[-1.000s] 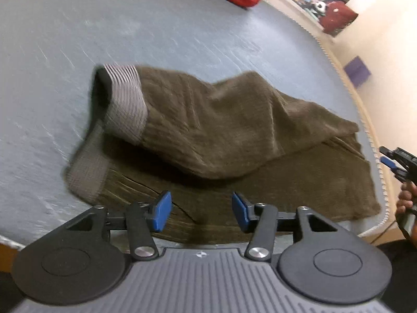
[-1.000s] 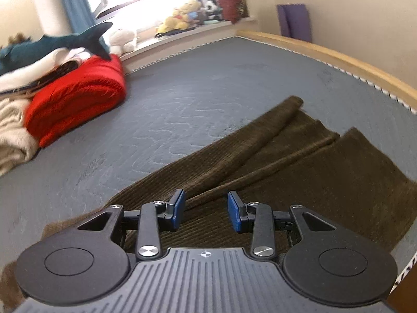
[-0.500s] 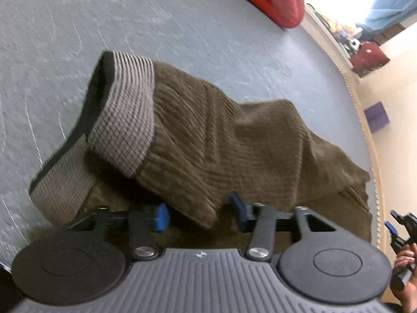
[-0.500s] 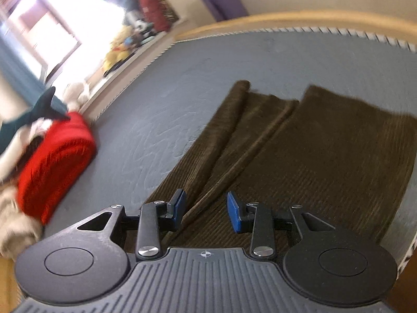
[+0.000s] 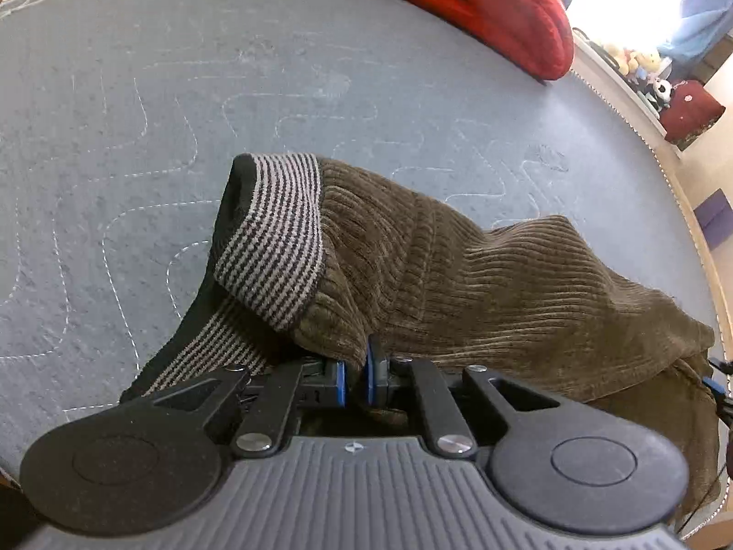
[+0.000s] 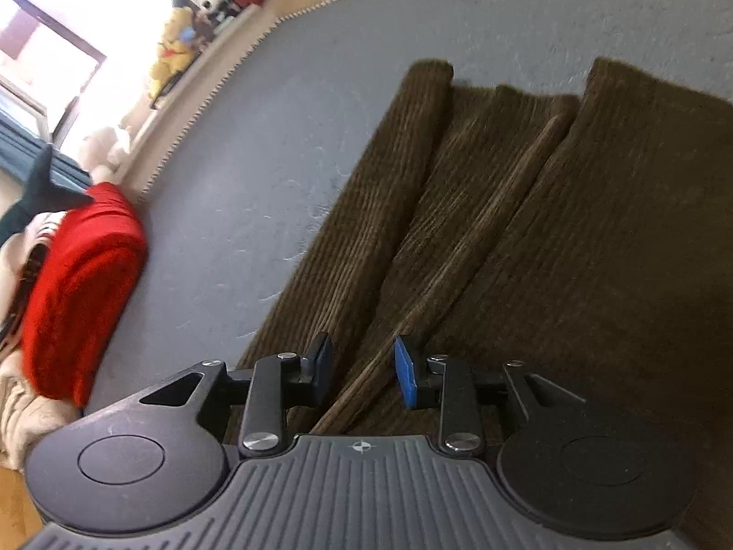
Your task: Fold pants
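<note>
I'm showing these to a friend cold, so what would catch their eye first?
Likely the brown corduroy pants sprawled across the grey quilted bed, striped waistband flipped up. Next, the left hand-held gripper pinched shut on their near edge, while the right hand-held gripper hovers open above the legs. A red blanket glows at the far side.

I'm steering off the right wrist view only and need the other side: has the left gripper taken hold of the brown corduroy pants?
Observer: Yes, the left gripper has its jaws shut on a fold of the brown corduroy pants.
Operator: Near which part?
Observer: Beside the striped grey and black waistband, which is folded over on itself.
Operator: What lies past the waistband?
Observer: Bare quilted grey mattress, then a red folded blanket at its far edge.
</note>
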`<state>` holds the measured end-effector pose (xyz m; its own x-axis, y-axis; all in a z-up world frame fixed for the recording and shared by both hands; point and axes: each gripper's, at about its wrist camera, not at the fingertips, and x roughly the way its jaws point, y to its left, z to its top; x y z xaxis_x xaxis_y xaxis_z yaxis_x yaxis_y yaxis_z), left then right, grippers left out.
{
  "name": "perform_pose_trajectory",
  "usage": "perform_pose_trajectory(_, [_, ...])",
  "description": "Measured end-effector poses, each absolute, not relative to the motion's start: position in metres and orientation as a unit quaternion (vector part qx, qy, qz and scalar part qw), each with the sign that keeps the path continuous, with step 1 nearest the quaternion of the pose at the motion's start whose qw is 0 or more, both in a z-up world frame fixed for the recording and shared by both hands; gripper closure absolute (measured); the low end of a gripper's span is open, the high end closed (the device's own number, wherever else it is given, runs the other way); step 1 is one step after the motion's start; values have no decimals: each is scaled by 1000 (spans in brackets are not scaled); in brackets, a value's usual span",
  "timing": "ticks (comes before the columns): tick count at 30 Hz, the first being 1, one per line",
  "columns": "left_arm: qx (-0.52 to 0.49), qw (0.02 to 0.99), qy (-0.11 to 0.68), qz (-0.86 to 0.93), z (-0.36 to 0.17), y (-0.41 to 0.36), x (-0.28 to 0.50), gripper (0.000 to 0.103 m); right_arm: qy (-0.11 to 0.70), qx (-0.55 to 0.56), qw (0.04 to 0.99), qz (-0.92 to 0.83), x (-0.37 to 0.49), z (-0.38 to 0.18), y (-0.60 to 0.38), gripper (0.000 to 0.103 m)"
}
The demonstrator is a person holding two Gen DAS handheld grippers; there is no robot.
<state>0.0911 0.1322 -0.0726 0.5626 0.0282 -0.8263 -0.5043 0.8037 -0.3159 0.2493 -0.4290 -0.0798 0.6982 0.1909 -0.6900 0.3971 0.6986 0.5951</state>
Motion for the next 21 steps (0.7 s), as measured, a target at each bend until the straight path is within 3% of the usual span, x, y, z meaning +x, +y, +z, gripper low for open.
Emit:
perform_pose_trajectory(13, [-253,853,433,143,-77,132,94,90,400,409,815,-95,303,-110,-408,69])
perform_pose_trajectory(15, [-254,853,433,144,-77,132,95,90,392,399,824,-93,306,-106,-404,82])
perform_pose_trajectory(16, [-252,853,433,144,-76,132,95,90,387,392,830,-92,306,-104,-402,98])
perform_pose_trajectory(21, [-240,860,427,142,-66,132,89,92,349,383,850,-93,294,-84,-398,100])
